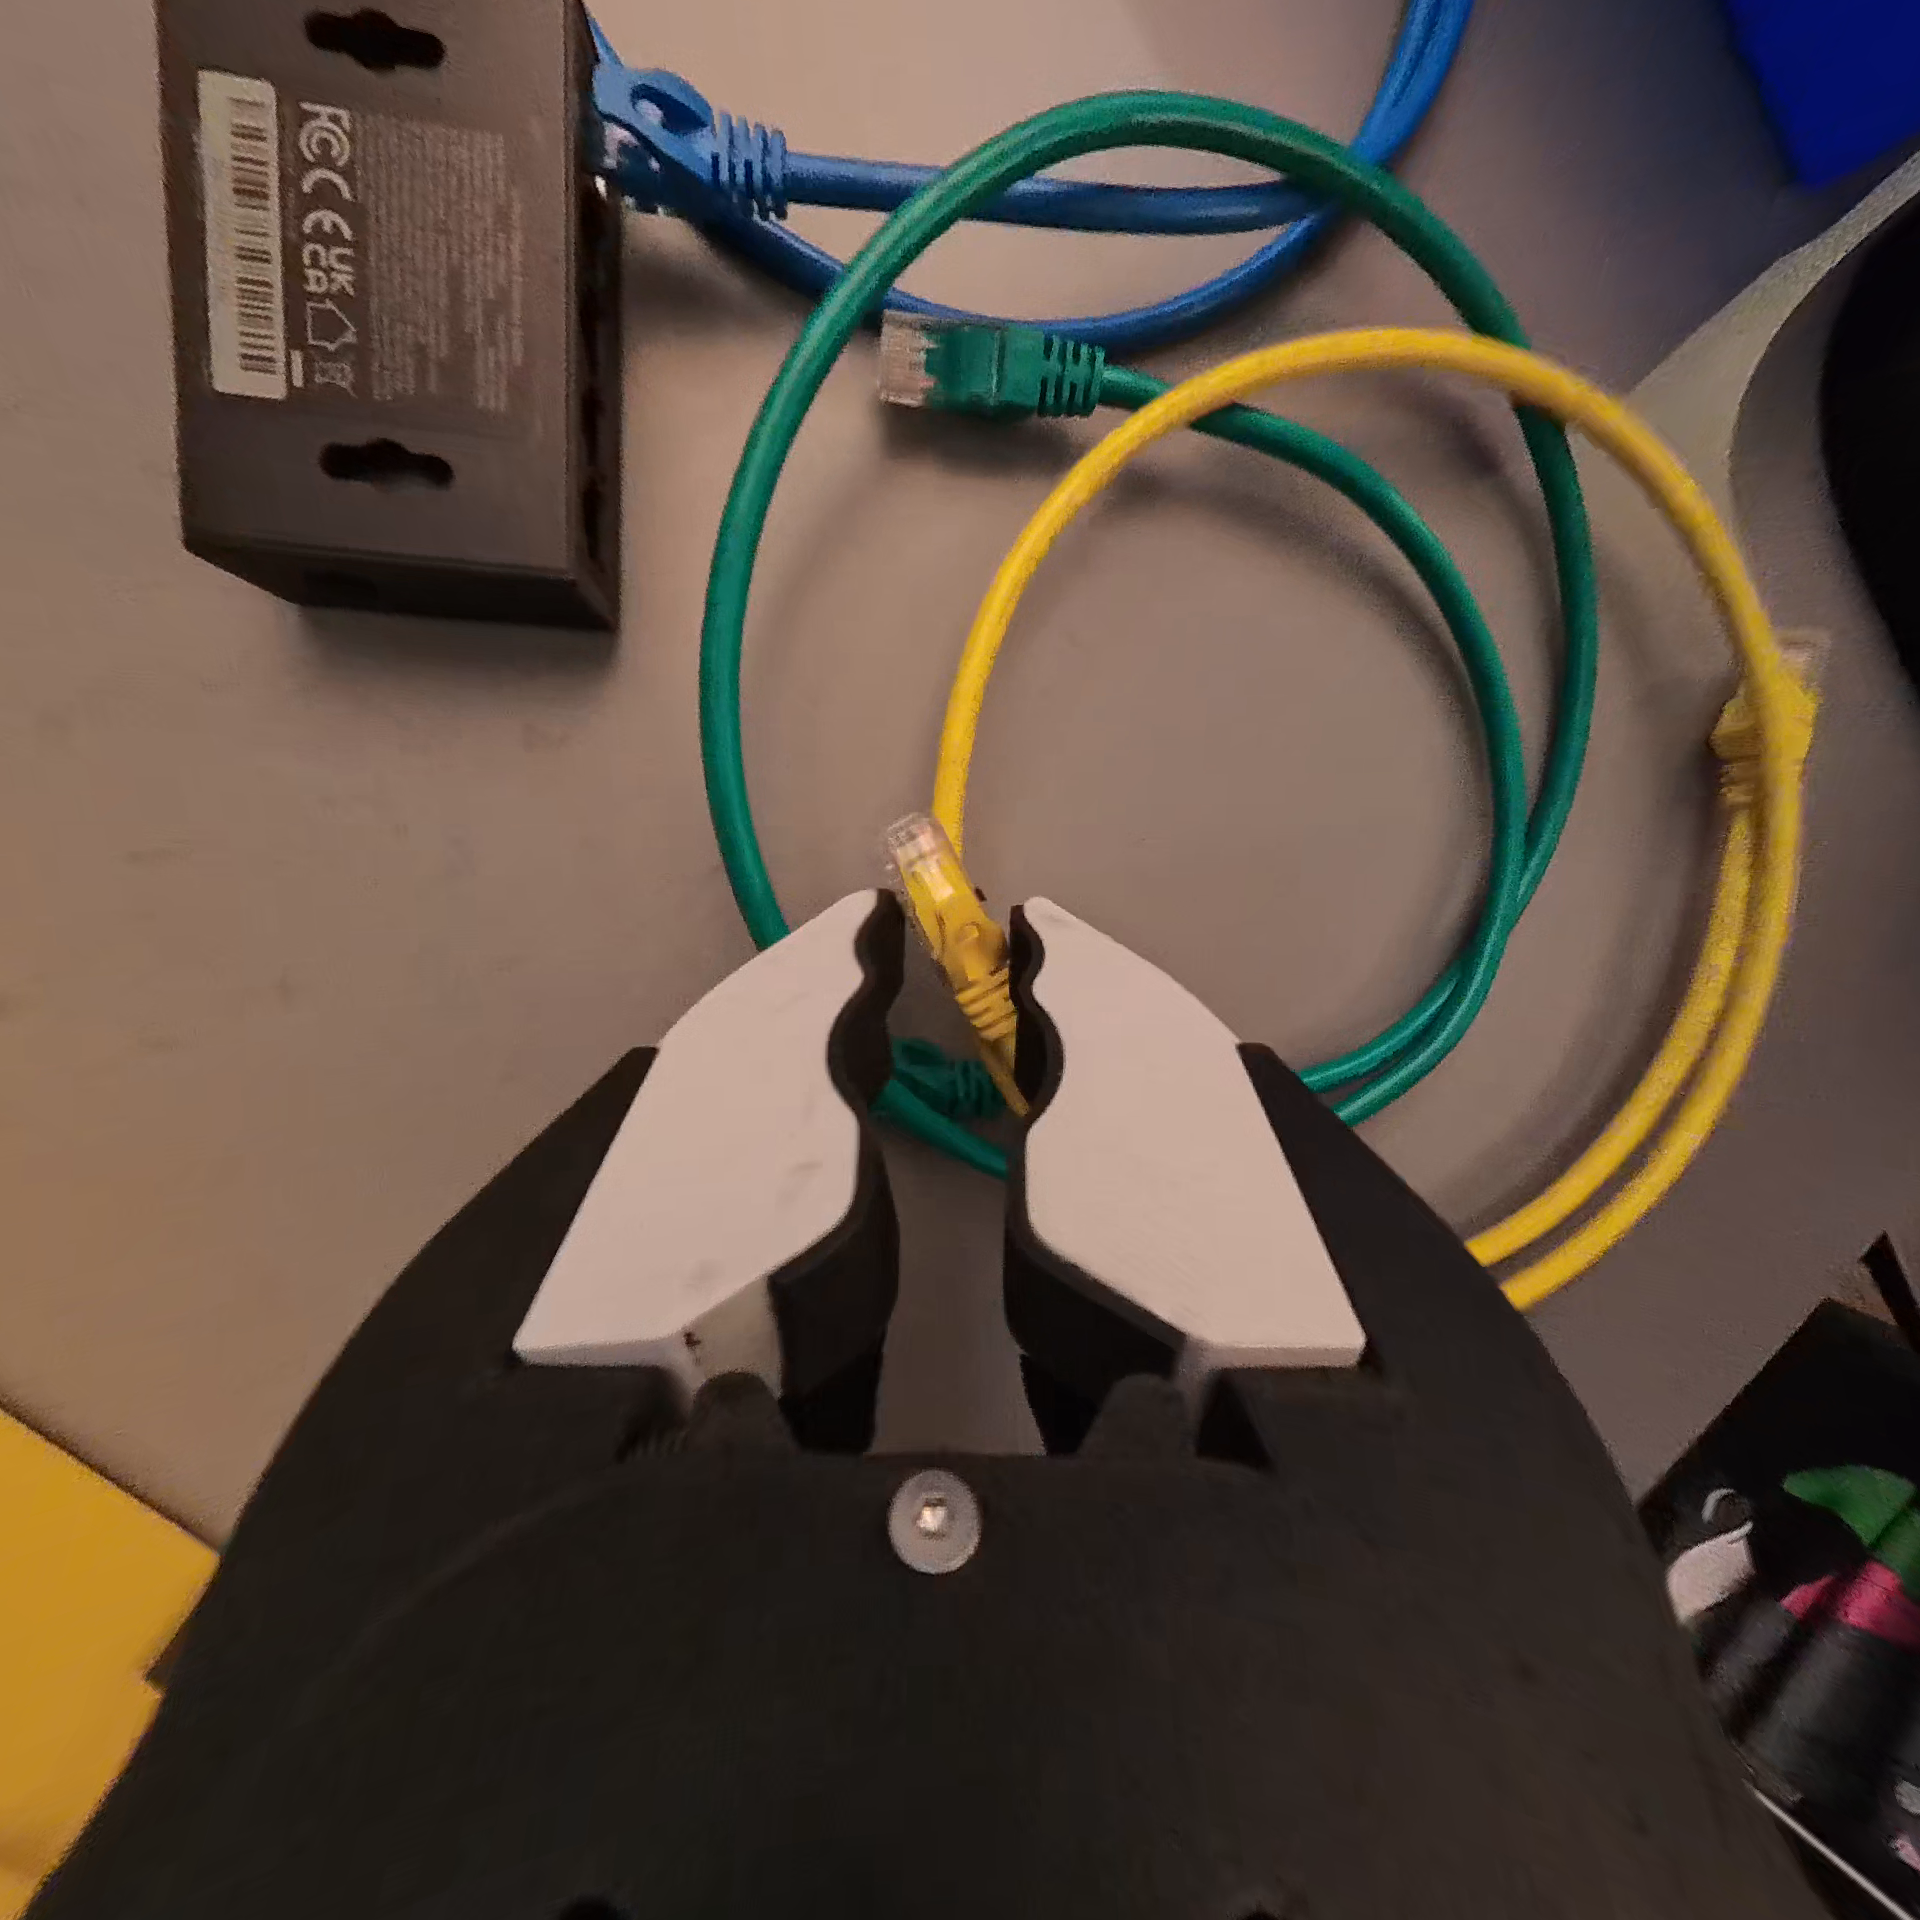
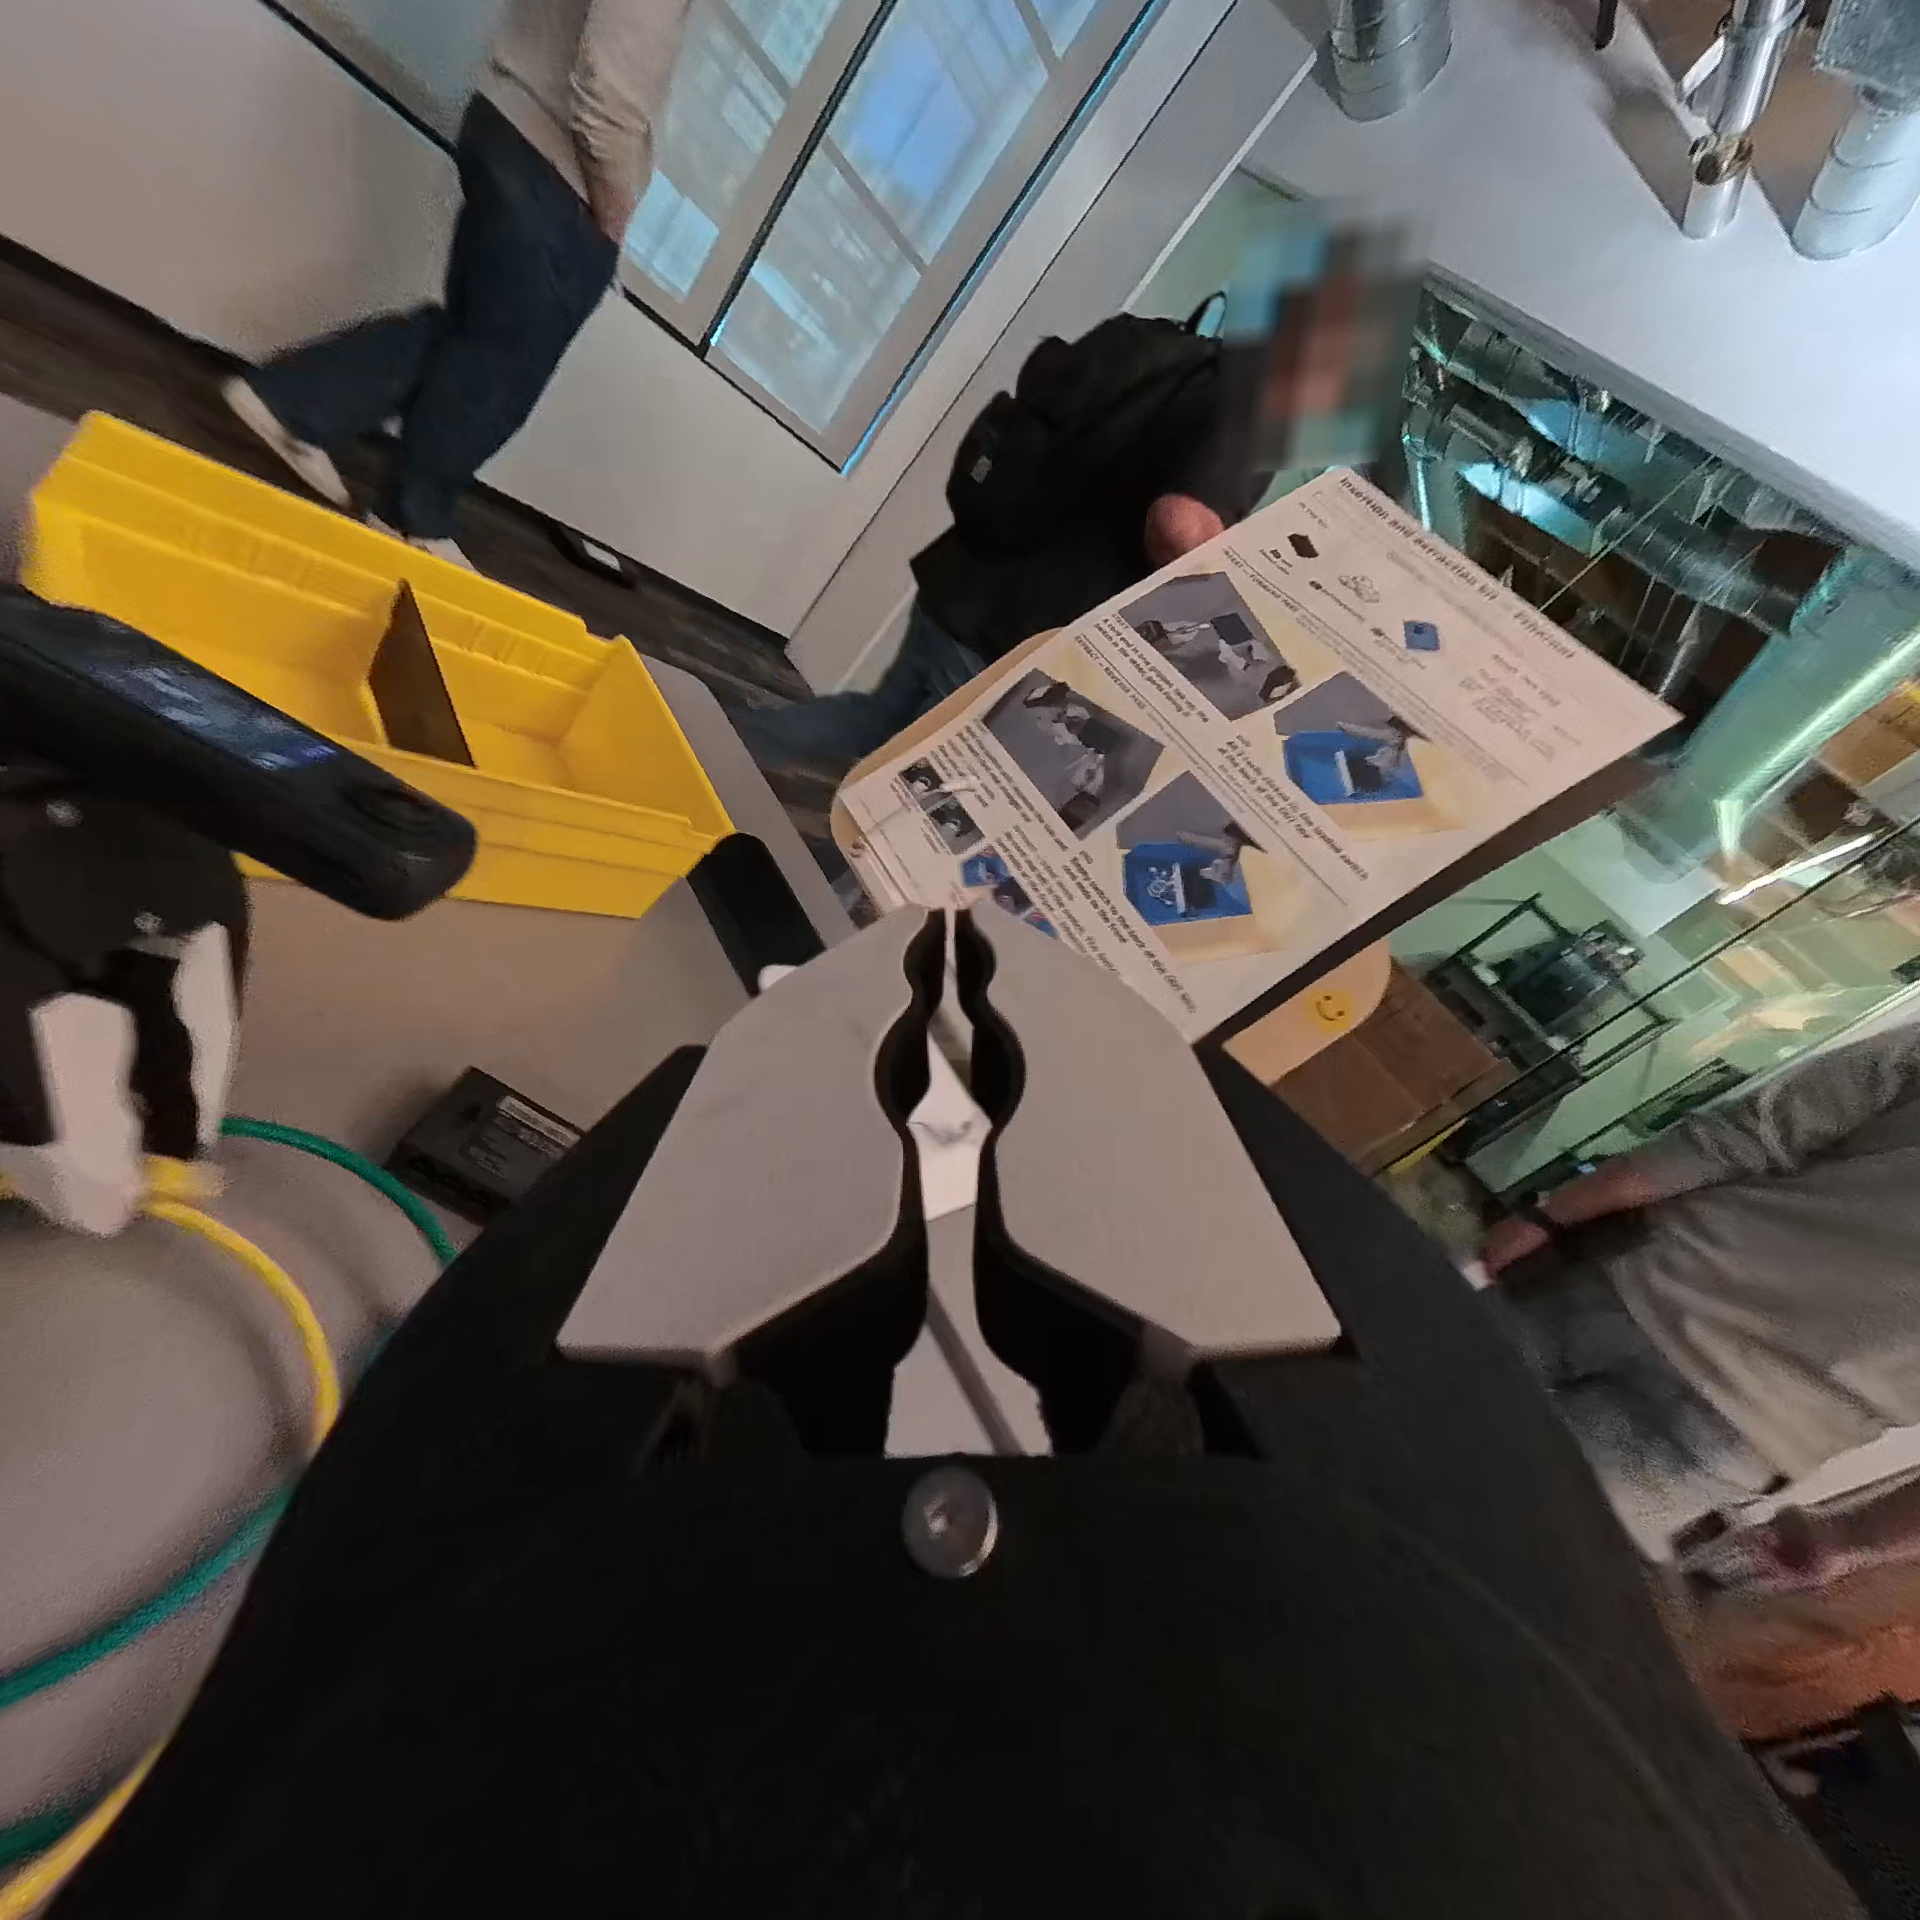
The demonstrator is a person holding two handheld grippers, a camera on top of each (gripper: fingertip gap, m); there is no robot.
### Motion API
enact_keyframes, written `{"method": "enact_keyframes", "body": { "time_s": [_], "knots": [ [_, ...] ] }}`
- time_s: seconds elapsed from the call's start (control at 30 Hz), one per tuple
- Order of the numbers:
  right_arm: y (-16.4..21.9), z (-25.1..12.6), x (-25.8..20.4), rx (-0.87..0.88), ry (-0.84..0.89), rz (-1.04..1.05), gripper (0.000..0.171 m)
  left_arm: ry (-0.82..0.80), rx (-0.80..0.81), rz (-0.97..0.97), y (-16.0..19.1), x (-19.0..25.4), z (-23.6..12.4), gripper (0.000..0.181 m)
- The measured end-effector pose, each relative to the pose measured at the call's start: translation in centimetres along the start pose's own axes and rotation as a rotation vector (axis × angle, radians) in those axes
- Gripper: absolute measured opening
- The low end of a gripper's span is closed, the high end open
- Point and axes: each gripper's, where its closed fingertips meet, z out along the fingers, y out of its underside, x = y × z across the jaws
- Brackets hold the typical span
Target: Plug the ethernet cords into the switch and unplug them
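Note:
The black switch (image 1: pixel 384 312) lies label side up at the top left of the grey table; it also shows in the right wrist view (image 2: pixel 488 1143). A blue cord (image 1: pixel 727 156) is plugged into its far port. The green cord (image 1: pixel 1143 114) lies in a loop, with one free plug (image 1: pixel 977 369) near the switch and the other (image 1: pixel 935 1081) under my fingers. My left gripper (image 1: pixel 954 906) is shut on one plug (image 1: pixel 951 925) of the yellow cord (image 1: pixel 1351 353); its other plug (image 1: pixel 1761 727) lies at the right. My right gripper (image 2: pixel 940 916) is shut and empty, raised and pointing at the room.
A yellow bin (image 2: pixel 416 727) stands at the table's far side. A person holds a printed sheet (image 2: pixel 1247 748) beyond my right gripper. A blue bin corner (image 1: pixel 1829 83) sits at the top right, and a black box (image 1: pixel 1818 1558) at the bottom right. The black switch (image 1: pixel 384 312) is about 11 centimeters from my left fingertips and 30 centimeters from my right. Look for it in the right wrist view (image 2: pixel 505 1138) too.

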Motion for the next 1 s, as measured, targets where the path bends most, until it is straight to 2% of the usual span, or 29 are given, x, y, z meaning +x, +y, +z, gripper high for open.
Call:
{"method": "enact_keyframes", "body": {
  "time_s": [0.1,0.2,0.3,0.37,0.5,0.6,0.7,0.87,1.0],
  "knots": [
    [-0.4,0.0,-1.8,-0.046,0.031,0.181,0.004,0.02,0.067,-0.049,-1.1,0.0,-1.4,0.016],
    [0.2,-1.0,-7.3,-0.06,0.019,0.354,0.007,0.083,0.173,-0.066,-2.9,1.1,-3.5,0.015],
    [3.1,-1.7,-12.7,-0.123,0.032,0.486,0.011,0.057,0.282,-0.032,-4.8,1.7,-6.3,0.015],
    [4.7,-1.5,-15.4,-0.142,0.022,0.661,0.015,0.043,0.322,-0.017,-6.0,2.2,-8.1,0.015],
    [5.3,0.9,-19.7,-0.122,-0.135,0.992,0.02,0.063,0.374,0.016,-7.9,3.7,-10.4,0.014],
    [4.3,2.2,-20.7,-0.053,-0.29,1.221,0.027,0.052,0.403,0.041,-8.3,4.3,-11.3,0.014],
    [4.1,2.7,-20.5,0.009,-0.366,1.366,0.023,0.084,0.419,0.034,-8.3,4.6,-11.8,0.014],
    [2.1,2.8,-21.7,0.082,-0.585,1.462,0.023,0.16,0.421,0.023,-8.4,5.3,-11.6,0.014],
    [1.4,3.0,-22.3,0.122,-0.678,1.469,0.016,0.226,0.422,0.028,-8.5,6.2,-11.3,0.014]
  ]
}}
